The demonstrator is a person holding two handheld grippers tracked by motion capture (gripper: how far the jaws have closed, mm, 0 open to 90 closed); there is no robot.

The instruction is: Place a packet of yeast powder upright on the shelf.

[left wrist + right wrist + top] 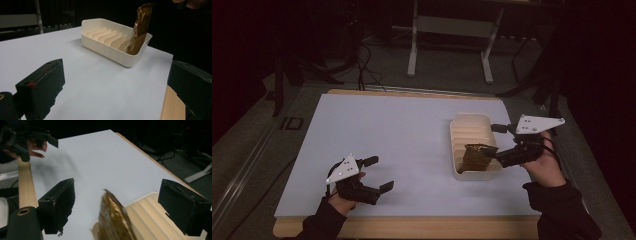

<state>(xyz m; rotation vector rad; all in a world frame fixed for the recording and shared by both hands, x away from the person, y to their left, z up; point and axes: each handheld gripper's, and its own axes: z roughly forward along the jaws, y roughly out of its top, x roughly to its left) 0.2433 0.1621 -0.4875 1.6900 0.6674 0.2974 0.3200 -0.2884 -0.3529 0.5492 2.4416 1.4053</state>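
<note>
A cream slotted tray (472, 131) lies right of the table's middle. A gold-brown foil packet (476, 158) stands upright in its near end, leaning on the wall. My right gripper (500, 145) sits at the tray's right side, open, its jaws spread to either side of the packet (115, 220) without touching it. The tray's ribs (150, 212) show below that gripper (118, 188). My left gripper (379, 174) hovers open near the front left of the table with nothing in it. From that gripper (115, 97), the tray (110, 47) and packet (140, 30) are far ahead.
The white table top (387, 140) has a wooden rim (412, 225) along the front. A white metal frame (449, 30) and cables (364, 65) lie on the floor beyond the table. The left hand (32, 143) and its gripper appear far off in the right gripper view.
</note>
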